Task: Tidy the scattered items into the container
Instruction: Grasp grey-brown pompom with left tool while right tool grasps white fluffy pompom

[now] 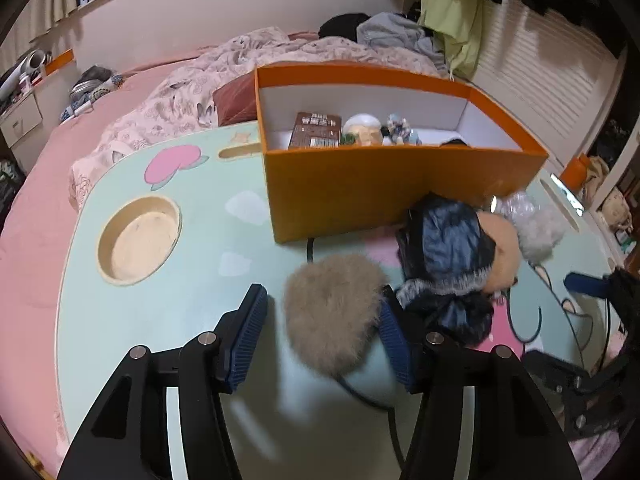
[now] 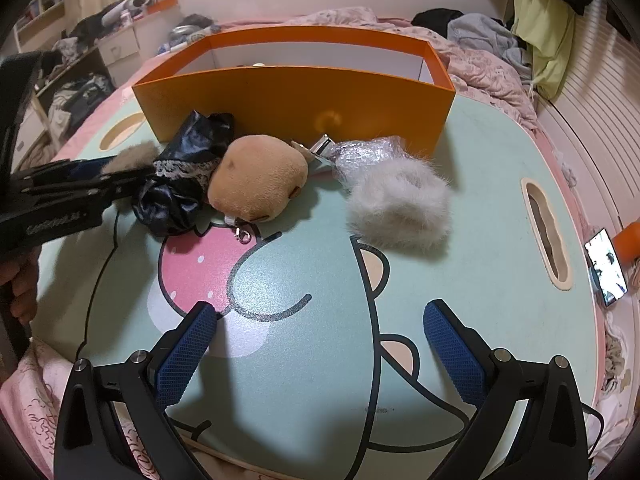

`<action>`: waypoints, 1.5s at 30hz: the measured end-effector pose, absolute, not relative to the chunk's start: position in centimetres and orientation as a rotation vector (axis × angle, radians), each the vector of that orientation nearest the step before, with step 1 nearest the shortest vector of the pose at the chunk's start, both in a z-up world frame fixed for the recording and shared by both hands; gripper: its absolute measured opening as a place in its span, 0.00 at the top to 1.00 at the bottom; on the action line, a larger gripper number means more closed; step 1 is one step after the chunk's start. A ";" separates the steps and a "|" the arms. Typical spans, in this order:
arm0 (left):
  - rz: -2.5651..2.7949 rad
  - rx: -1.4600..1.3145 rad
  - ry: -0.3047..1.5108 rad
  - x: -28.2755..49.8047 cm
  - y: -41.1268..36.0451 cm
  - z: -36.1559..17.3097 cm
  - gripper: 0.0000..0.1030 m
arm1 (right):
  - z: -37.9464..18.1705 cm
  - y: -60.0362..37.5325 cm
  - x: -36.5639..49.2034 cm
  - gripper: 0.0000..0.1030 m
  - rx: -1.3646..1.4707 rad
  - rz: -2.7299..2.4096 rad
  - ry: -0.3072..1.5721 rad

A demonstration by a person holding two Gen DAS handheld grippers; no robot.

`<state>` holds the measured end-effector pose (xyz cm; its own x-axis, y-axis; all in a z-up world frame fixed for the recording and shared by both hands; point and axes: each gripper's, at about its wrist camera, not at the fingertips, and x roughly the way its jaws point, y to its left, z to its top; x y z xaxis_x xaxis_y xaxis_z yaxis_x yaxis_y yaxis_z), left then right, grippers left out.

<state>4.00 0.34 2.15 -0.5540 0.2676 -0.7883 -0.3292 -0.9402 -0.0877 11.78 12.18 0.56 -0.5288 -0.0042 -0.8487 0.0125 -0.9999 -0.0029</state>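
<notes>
While straddling brown fur puff (image 1: pixel 330 312) near table's (image 1: pixel 168 312) front edge, left claw (image 1: pixel 320 332) wide, not yet gripping. Right claw (image 2: pixel 320 340) wide, holding nothing. Step: grasp. Next: pinch puff, lift over near wall, drop into orange box (image 1: pixel 360 184) at far edge.

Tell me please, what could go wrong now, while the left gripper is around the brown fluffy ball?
1. The left gripper is open around the brown fur ball; its right finger sits close against the dark shiny cloth, so closing may catch that cloth too.
2. The fur is soft, so the ball might slip during the lift.
3. The orange box has a tall front wall; a low carry could hit it.
</notes>
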 end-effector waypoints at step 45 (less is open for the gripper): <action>2.518 -1.156 0.114 10.0 1.4 1.8 0.66 | 1.4 11.4 12.0 0.60 1.358 -2.731 0.014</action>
<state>9.96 1.40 1.83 -0.5967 0.2941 -0.7467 -0.3605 -0.9295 -0.0780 11.95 11.44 1.36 -0.6002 -0.0779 -0.7960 0.0860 -0.9958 0.0326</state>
